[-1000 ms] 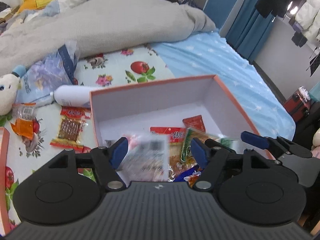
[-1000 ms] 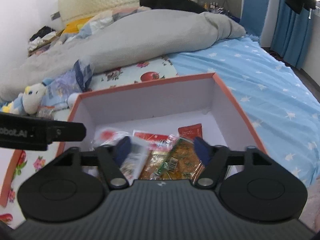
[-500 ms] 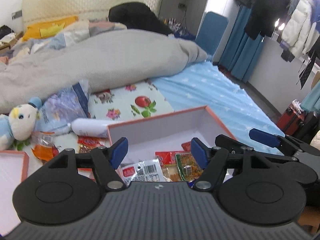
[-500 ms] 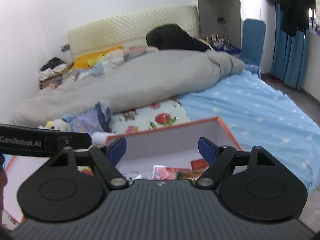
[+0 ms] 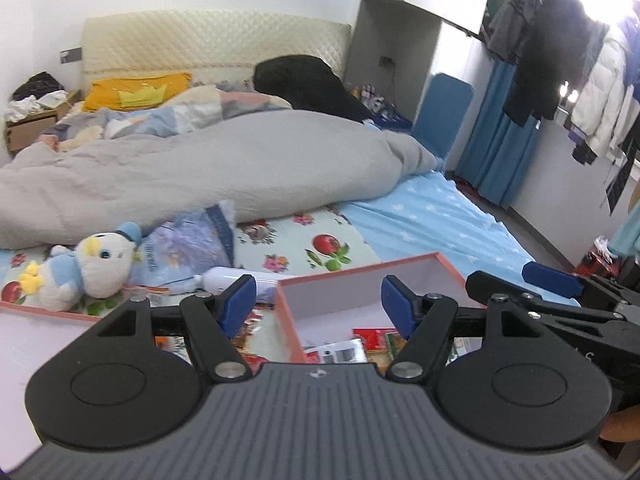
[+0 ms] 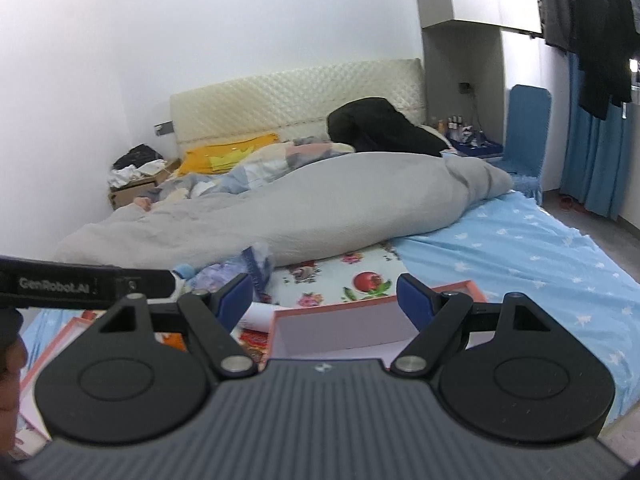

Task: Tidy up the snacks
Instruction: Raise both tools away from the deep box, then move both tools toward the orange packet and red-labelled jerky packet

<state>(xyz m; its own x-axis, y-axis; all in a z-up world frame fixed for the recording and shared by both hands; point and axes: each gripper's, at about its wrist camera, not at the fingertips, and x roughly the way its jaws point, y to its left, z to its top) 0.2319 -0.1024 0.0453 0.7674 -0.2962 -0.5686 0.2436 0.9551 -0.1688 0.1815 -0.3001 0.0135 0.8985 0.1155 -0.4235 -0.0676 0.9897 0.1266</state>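
Observation:
An orange-rimmed box with a white inside (image 5: 352, 300) stands on the bed and holds several snack packets (image 5: 360, 346). My left gripper (image 5: 318, 306) is open and empty, raised above and behind the box. My right gripper (image 6: 326, 300) is open and empty, also raised behind the box (image 6: 340, 326); it shows at the right of the left wrist view (image 5: 552, 284). A few snack packets (image 5: 248, 326) lie on the floral sheet left of the box, partly hidden by my fingers.
A white bottle (image 5: 224, 278), a plush duck (image 5: 84, 264) and a bluish plastic bag (image 5: 188, 246) lie left of the box. The box lid (image 5: 24, 340) is at the far left. A grey duvet (image 5: 200, 172) fills the back; the bed edge is to the right.
Both grippers have pulled up and back from the box, so the view now takes in the room. The packet between my left fingers a second ago now lies in the box.

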